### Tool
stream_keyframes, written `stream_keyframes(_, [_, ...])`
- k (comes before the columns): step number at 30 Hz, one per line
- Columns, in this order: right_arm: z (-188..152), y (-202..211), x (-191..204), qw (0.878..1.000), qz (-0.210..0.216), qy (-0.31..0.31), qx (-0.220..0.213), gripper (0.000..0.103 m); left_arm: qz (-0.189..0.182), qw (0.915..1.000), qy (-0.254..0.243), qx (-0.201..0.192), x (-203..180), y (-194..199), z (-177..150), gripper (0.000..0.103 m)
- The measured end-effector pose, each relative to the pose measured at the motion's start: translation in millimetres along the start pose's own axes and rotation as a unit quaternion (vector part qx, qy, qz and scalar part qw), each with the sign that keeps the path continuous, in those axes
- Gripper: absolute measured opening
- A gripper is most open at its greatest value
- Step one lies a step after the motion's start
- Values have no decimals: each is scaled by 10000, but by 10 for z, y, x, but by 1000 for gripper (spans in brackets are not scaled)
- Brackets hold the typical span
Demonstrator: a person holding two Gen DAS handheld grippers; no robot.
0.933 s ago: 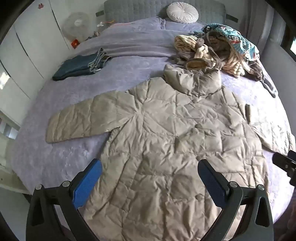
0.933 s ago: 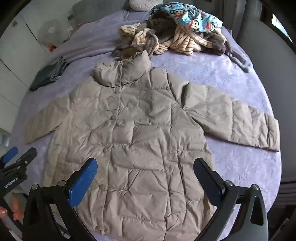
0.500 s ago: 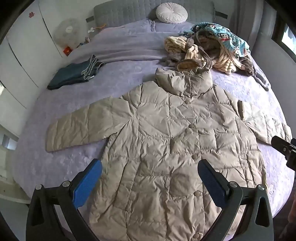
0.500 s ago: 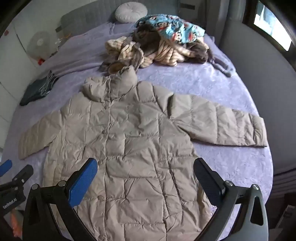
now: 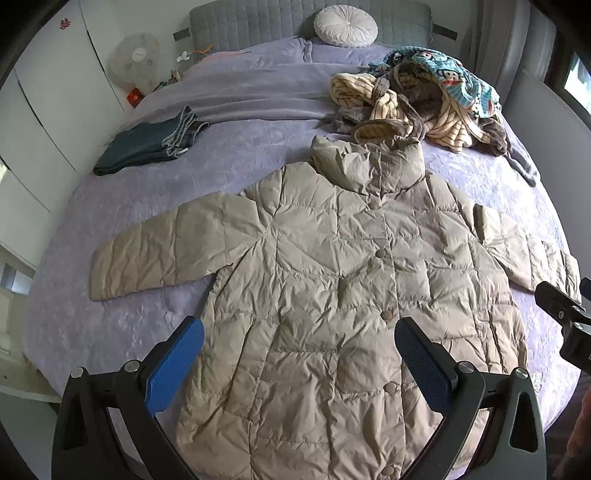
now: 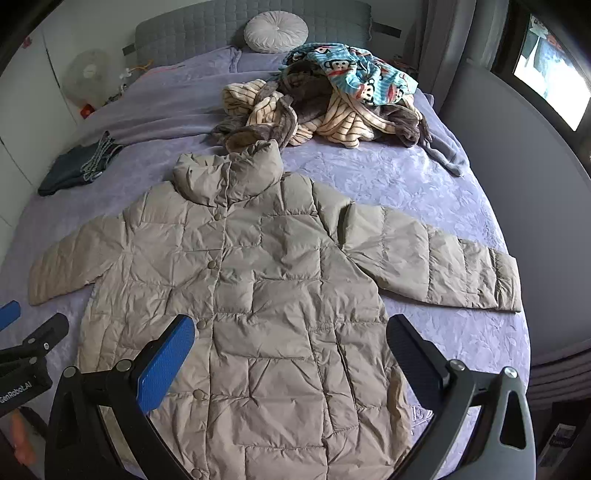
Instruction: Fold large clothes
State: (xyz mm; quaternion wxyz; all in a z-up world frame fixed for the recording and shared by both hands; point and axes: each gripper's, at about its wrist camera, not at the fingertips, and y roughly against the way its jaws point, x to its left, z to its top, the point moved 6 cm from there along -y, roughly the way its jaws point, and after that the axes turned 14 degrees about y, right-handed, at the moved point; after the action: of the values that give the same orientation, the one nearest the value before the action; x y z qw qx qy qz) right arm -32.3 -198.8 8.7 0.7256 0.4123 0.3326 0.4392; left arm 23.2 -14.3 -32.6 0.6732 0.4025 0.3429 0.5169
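Note:
A large beige quilted puffer coat [image 5: 332, 280] lies flat and face up on the purple bed [image 5: 140, 206], buttoned, both sleeves spread out. It also shows in the right wrist view [image 6: 266, 288]. My left gripper [image 5: 299, 354] is open and empty, held above the coat's lower hem. My right gripper [image 6: 291, 350] is open and empty, above the hem further right. Each gripper appears at the edge of the other's view.
A heap of unfolded clothes [image 5: 424, 99] lies at the back right of the bed. Folded jeans [image 5: 147, 144] lie at the back left. A round white cushion [image 5: 345, 27] leans on the grey headboard. White wardrobes stand left; a grey wall [image 6: 524, 184] right.
Both grippers have drawn back and up from the bed, so the whole coat sits further away in view. Both stay open. The coat has not moved.

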Motion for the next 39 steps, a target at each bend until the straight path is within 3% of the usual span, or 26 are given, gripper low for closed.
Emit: stream_keyframes(39, [-25,-83,93,10000,5,15,10,103,7,10000,47,23,48,-19,-24,103])
